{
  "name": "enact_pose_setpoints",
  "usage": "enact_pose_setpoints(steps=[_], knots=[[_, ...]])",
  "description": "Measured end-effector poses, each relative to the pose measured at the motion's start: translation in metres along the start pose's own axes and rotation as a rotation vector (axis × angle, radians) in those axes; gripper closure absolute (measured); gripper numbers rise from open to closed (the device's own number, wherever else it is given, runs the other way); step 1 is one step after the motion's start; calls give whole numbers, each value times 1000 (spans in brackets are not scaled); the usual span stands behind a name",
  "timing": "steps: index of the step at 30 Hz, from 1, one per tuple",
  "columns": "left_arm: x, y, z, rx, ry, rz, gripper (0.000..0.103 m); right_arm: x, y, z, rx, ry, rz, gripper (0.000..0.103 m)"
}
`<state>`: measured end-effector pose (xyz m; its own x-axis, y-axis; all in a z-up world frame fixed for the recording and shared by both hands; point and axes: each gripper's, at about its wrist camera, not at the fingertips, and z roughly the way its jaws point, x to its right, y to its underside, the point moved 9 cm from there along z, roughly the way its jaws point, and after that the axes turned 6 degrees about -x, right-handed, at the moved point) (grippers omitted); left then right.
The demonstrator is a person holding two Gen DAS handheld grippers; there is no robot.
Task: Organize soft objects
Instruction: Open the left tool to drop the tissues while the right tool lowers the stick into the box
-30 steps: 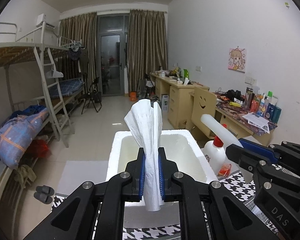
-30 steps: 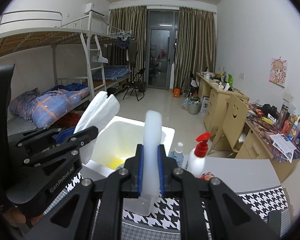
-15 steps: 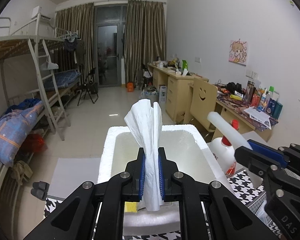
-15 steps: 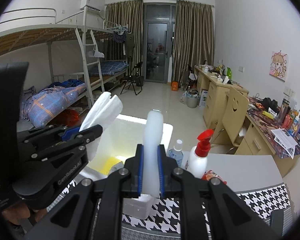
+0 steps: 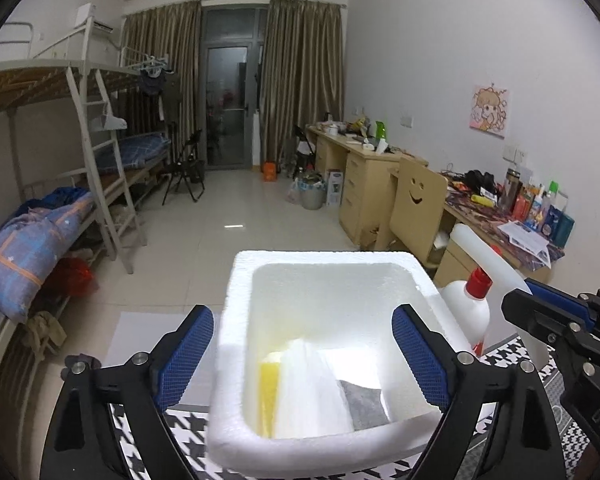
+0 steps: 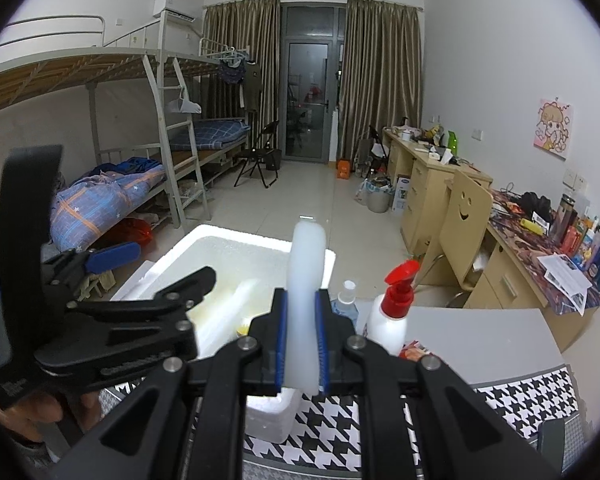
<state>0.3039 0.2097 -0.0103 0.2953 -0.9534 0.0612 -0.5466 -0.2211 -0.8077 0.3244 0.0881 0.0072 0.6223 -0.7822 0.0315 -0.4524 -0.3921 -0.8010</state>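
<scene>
My left gripper [image 5: 302,356] hangs over the white foam box [image 5: 236,320], its jaws opening wide, and nothing touches the blue pads [image 5: 186,356]. A white paper towel [image 5: 308,392], blurred, lies loose in the box beside a yellow sponge [image 5: 268,384] and a grey cloth [image 5: 364,404]. My right gripper [image 6: 303,336] is shut on an upright white foam strip [image 6: 306,280], just right of the box [image 6: 236,236]. The right wrist view shows the left gripper [image 6: 152,272] at the left, with a hand under it.
A white spray bottle with a red top [image 6: 392,312] and a small clear bottle [image 6: 346,300] stand right of the box. The table wears a houndstooth cloth [image 6: 332,432]. A smiley-faced chair [image 6: 464,216] and cluttered desks line the right wall.
The left gripper's jaws have sprung apart and the paper towel they held upright has dropped into the foam box. The right gripper keeps its grip on the foam strip.
</scene>
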Motion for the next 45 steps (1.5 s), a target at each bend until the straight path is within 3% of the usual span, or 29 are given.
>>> enact_pose_setpoints(steps=[8,26,41,43,45], knots=[[-18,-2,-18,44,-81,-27,1,-6,-4,6,-19,-32,-1,86],[-58,13,-46,79,-176,-75,1,-28,-9,32,-55,-87,5,86],[-72,27,-58,81,-199,-89,1,-25,-4,60,-110,-102,39,85],[-73,28,-60,85,-204,-89,1,-25,-5,62,-110,-101,37,84],[-75,29,-62,86,-203,-93,1,-26,-5,65,-115,-101,31,76]])
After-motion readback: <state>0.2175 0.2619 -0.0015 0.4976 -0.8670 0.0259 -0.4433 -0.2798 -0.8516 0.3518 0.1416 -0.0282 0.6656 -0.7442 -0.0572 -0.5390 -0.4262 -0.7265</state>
